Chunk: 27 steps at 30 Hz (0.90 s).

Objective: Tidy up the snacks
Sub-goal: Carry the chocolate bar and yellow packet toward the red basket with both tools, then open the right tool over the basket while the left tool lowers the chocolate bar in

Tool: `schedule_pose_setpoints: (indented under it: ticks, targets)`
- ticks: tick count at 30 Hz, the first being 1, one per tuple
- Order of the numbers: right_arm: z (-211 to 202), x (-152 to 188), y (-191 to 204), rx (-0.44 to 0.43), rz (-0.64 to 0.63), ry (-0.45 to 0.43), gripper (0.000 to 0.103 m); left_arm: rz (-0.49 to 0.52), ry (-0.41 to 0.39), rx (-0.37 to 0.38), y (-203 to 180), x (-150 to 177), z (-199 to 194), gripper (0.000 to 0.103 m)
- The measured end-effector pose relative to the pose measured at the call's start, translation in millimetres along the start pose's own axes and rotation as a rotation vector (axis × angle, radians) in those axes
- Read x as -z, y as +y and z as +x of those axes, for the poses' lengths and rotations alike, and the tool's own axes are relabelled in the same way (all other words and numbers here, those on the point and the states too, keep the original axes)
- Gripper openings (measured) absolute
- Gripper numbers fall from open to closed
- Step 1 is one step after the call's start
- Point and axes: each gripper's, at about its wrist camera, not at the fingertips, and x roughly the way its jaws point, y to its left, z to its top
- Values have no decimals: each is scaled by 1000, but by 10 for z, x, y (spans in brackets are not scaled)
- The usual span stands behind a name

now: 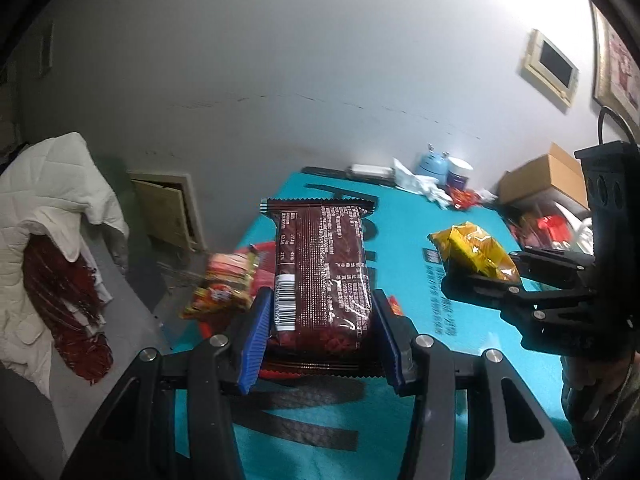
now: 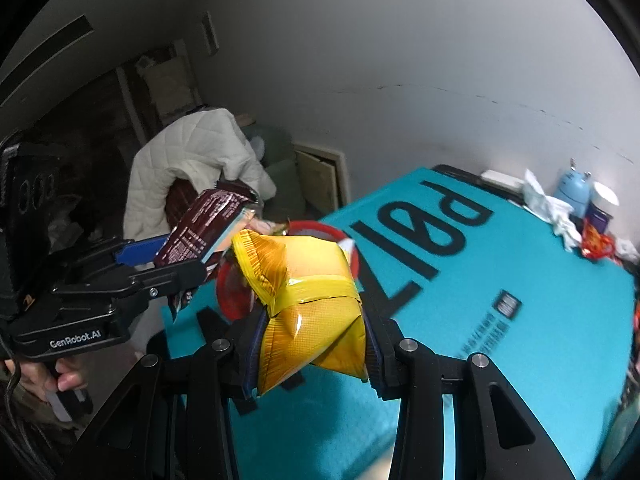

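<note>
Snacks are already up in the air on both sides, so it's mostly about how they behave in the grip. Left gripper point(image 1: 320, 336) has its 2 blue-padded jaws closed partway on the sides of a dark brown packet point(image 1: 324, 268), which looks flat, fairly stiff and brick-like, so a mid-body squeeze seems solid. Right gripper point(image 2: 312, 340) is clamped around a yellow bag point(image 2: 304, 292), and that one's puffy and crinkly, probably light, with slick foil that dents where the pads bite. I'd guess it could slide or get its contents crushed if squeezed harder, so the sealed end may be the safer hold. Both are held above the teal table point(image 2: 520, 264), near its edge where a red basket point(image 2: 320, 232) sits with an orange snack pack point(image 1: 224, 280) in it. Basket looks like the drop spot, though I can't tell how full it is.
</note>
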Motion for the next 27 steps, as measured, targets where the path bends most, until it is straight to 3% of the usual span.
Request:
schedule_pose_setpoints:
  ticks: [13, 27]
  targets:
    - [694, -398, -1, -75, -39, 32, 41, -23, 2, -54, 438, -218, 269, 47]
    - [1468, -514, -95, -122, -36, 140, 44, -33, 44, -51, 681, -323, 724, 47]
